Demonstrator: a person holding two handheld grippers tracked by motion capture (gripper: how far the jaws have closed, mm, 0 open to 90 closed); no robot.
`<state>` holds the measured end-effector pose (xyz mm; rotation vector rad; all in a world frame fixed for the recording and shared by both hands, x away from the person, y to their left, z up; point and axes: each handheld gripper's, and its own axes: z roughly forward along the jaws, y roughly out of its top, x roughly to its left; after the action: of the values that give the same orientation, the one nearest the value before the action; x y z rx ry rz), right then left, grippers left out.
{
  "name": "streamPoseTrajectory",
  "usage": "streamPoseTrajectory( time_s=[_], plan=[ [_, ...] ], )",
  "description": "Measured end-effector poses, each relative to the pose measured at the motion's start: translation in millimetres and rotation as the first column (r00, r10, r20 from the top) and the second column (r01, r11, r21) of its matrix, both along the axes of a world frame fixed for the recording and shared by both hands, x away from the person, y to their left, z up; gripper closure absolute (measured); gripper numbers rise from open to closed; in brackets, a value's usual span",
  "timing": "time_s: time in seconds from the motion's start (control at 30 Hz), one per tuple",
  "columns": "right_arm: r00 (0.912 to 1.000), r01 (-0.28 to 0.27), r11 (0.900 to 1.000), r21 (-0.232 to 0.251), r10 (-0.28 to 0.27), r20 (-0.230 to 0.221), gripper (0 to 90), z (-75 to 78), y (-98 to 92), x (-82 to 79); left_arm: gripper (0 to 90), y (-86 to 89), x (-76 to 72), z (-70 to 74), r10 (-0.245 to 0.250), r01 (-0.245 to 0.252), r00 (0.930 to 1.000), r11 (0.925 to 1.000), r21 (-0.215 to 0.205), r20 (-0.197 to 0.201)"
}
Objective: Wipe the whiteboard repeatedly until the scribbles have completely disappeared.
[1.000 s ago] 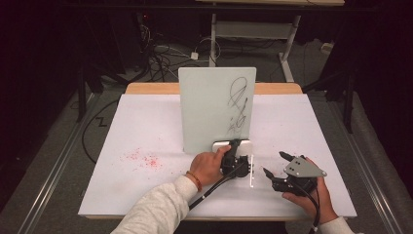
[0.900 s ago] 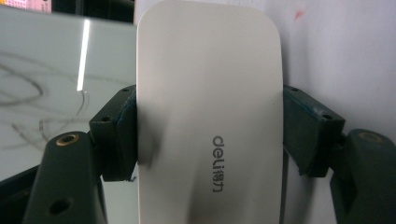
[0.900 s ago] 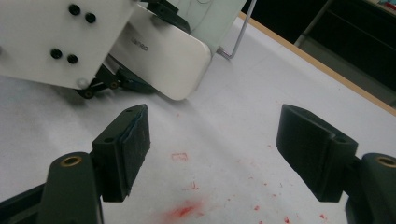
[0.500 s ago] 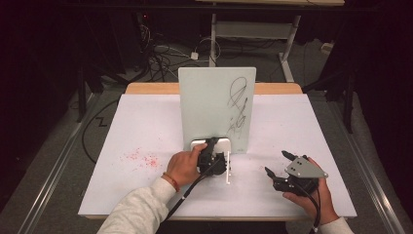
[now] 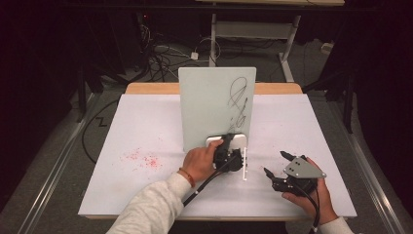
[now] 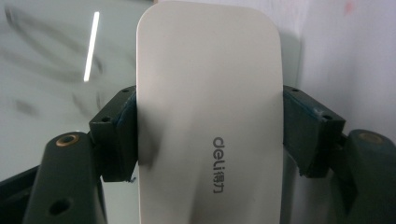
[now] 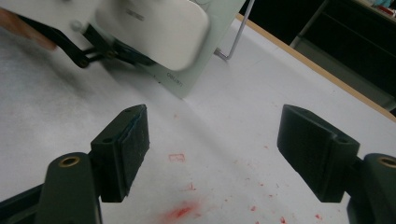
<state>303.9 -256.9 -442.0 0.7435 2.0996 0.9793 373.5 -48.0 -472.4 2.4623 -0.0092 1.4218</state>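
Note:
A pale green board (image 5: 209, 105) stands upright mid-table with black scribbles (image 5: 237, 100) on its right half. My left gripper (image 5: 228, 151) is shut on a white eraser (image 5: 229, 141), held at the board's lower right edge. In the left gripper view the eraser (image 6: 210, 116), marked "deli", sits clamped between both pads of the left gripper (image 6: 210, 135), its end toward the board (image 6: 46, 70). My right gripper (image 5: 275, 163) stands open and holds nothing at the front right. The right gripper (image 7: 215, 144) hovers over the table, facing the eraser (image 7: 159, 28).
The white table top (image 5: 311, 126) carries red smudges (image 5: 143, 158) at the left and more red smudges (image 7: 182, 210) below the right gripper. A wire stand (image 7: 233, 42) props the board. Dark floor, cables and a desk frame (image 5: 253, 29) lie beyond.
The left gripper swept the eraser left along the board's bottom edge, then back to the right. The right gripper stayed put and open.

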Motion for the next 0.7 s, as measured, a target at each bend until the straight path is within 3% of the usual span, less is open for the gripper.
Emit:
streamPoseTrajectory(
  time_s=[0.1, 0.2, 0.37, 0.4, 0.5, 0.53, 0.7],
  plan=[
    [1.0, -0.004, 1.0, 0.011, 0.004, 0.004, 25.7, 1.6, -0.5, -1.1, 28.3, -12.2, 1.6, 2.7, -0.01, 0.01, 0.9999, 0.9999, -0.003, 0.003],
    [1.0, -0.006, 1.0, 0.009, 0.006, 0.005, 25.7, 1.7, -0.2, -2.0, 28.3, -11.0, 2.4, 4.4, -0.019, 0.019, 0.9998, 0.9998, -0.008, -0.003],
    [1.0, -0.004, 1.0, 0.004, 0.004, 0.005, 25.7, 1.0, -1.0, -1.5, 28.3, 8.5, 6.3, 13.8, -0.021, 0.022, 0.9998, 0.9989, -0.042, 0.006],
    [0.9999, -0.004, 1.0, 0.001, 0.004, 0.011, 25.7, 1.6, -0.6, -2.3, 28.3, 21.6, 7.7, 18.3, -0.01, 0.011, 0.9999, 0.9977, -0.067, 0.011],
    [0.9999, -0.003, 1.0, -0.003, 0.003, 0.015, 25.7, 2.1, 0.0, -3.0, 28.3, 34.1, 8.9, 23.9, 0.015, -0.014, 0.9998, 0.9949, -0.1, 0.01],
    [0.9998, -0.004, 1.0, -0.01, 0.004, 0.017, 25.7, 1.8, 0.9, -2.7, 28.3, 44.1, 10.3, 29.3, 0.036, -0.034, 0.9993, 0.9911, -0.129, 0.008],
    [0.9996, -0.01, 0.999, -0.032, 0.01, 0.025, 25.6, 0.9, 3.8, -3.5, 28.3, 46.3, 7.5, 23.7, 0.074, -0.071, 0.9972, 0.9809, -0.181, 0.011]
  ],
)
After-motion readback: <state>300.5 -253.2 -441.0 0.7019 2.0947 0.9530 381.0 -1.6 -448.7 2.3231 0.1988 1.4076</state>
